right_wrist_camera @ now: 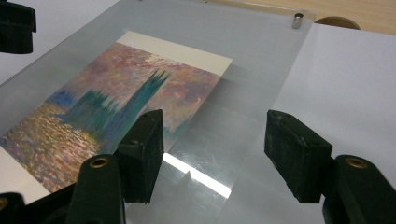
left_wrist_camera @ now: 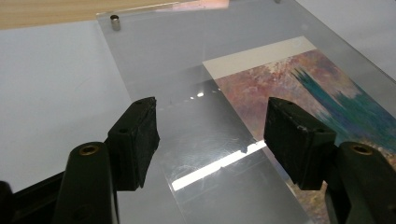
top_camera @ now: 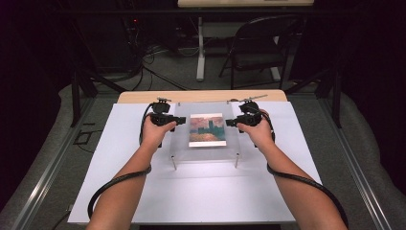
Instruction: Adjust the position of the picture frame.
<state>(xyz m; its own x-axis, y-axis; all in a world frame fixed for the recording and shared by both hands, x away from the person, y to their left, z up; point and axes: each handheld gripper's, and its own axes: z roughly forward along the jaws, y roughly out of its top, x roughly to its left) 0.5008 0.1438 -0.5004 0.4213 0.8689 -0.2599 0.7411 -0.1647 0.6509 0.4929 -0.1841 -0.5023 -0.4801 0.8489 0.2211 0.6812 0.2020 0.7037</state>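
Note:
A clear acrylic plate (top_camera: 179, 143) stands on short metal posts over a white sheet (top_camera: 119, 167). Under it lies a print of blue-green towers against a pink sky (top_camera: 207, 129). My left gripper (top_camera: 180, 120) is open above the plate's left margin (left_wrist_camera: 177, 51), its jaws (left_wrist_camera: 212, 112) spread beside the print's edge (left_wrist_camera: 299, 88). Over the right margin (right_wrist_camera: 261, 51) my right gripper (top_camera: 231, 122) is open too, jaws (right_wrist_camera: 217, 123) straddling the print's right edge (right_wrist_camera: 107, 102). A glossy clear strip lies on the plate below each gripper. Nothing is held.
Metal posts (left_wrist_camera: 115, 22) (right_wrist_camera: 297, 20) mark the plate's far corners. The wooden table edge (top_camera: 201, 96) shows beyond the sheet. Farther back stand a folding chair (top_camera: 261, 48), a white table leg (top_camera: 200, 52) and floor cables (top_camera: 158, 62). Black frame legs (top_camera: 75, 96) flank the table.

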